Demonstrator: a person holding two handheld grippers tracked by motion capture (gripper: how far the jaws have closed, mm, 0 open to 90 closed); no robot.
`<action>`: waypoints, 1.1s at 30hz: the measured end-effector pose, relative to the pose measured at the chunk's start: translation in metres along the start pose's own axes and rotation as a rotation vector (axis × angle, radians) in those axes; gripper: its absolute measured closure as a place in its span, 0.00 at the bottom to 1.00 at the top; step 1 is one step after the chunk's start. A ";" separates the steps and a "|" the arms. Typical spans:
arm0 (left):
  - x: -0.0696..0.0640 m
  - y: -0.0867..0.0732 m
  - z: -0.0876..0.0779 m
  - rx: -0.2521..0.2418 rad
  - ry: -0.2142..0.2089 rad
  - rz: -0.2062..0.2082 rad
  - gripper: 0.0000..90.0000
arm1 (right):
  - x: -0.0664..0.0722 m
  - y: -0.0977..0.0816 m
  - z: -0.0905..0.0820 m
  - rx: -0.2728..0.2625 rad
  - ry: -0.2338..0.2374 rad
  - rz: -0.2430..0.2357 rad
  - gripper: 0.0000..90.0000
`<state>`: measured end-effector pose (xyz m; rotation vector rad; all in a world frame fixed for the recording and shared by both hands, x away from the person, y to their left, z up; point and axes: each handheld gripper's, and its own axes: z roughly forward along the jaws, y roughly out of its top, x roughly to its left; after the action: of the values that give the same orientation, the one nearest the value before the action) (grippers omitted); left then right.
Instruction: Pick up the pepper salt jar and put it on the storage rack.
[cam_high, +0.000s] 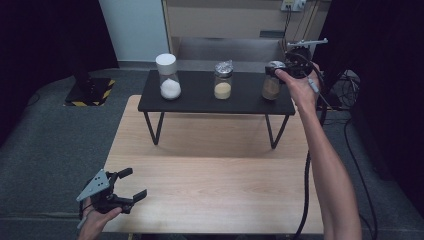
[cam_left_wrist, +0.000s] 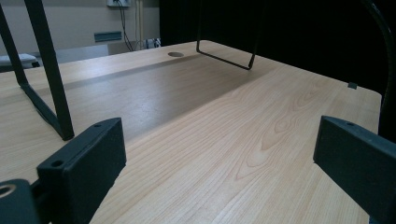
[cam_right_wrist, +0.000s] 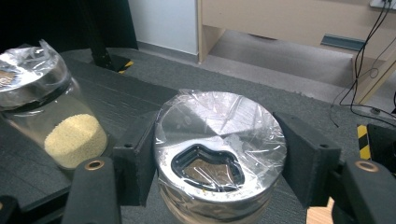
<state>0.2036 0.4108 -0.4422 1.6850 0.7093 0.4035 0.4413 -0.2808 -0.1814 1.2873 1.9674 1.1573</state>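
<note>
From the right gripper's camera I can't see the lower body of the jar (cam_right_wrist: 219, 154) I've got hold of: the frame cuts it off just under the lid, and the plastic wrap stretched over the silver cap glares enough that the dark opening in the lid is hard to read. The jar of yellow grains (cam_right_wrist: 51, 112) at about nine o'clock from it is also clipped at the left edge. From the high view my right hand covers most of the right gripper (cam_high: 280, 75), so the jaws themselves are hard to make out there; up close, the two black pads sit against either side of the lid, clenched on it. That jar stands at the right end of the black shelf (cam_high: 200, 102), with the yellow-grain jar in the middle and a white-capped jar of white powder (cam_high: 169, 77) at the left end, all well apart. My right arm stretches from the bottom edge up toward one o'clock, nearly straight, wrist bent over the jar. My left hand rests at the near left corner of the wooden table (cam_high: 215, 190), around seven o'clock, cut off at the bottom of the frame; the left gripper (cam_high: 129, 185) points right across the tabletop, jaws spread wide with nothing between them.
</note>
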 end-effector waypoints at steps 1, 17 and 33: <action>0.000 0.000 0.000 0.000 0.000 0.000 0.02 | 0.000 -0.001 0.001 0.000 0.000 0.001 0.39; -0.001 0.000 0.000 0.000 0.001 0.001 0.02 | 0.000 -0.005 0.008 0.006 -0.006 0.008 0.39; -0.001 0.001 -0.001 -0.001 0.001 0.004 0.02 | -0.003 -0.015 0.003 -0.036 0.007 0.017 0.23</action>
<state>0.2026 0.4105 -0.4414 1.6858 0.7059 0.4072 0.4376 -0.2848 -0.1963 1.2850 1.9354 1.2017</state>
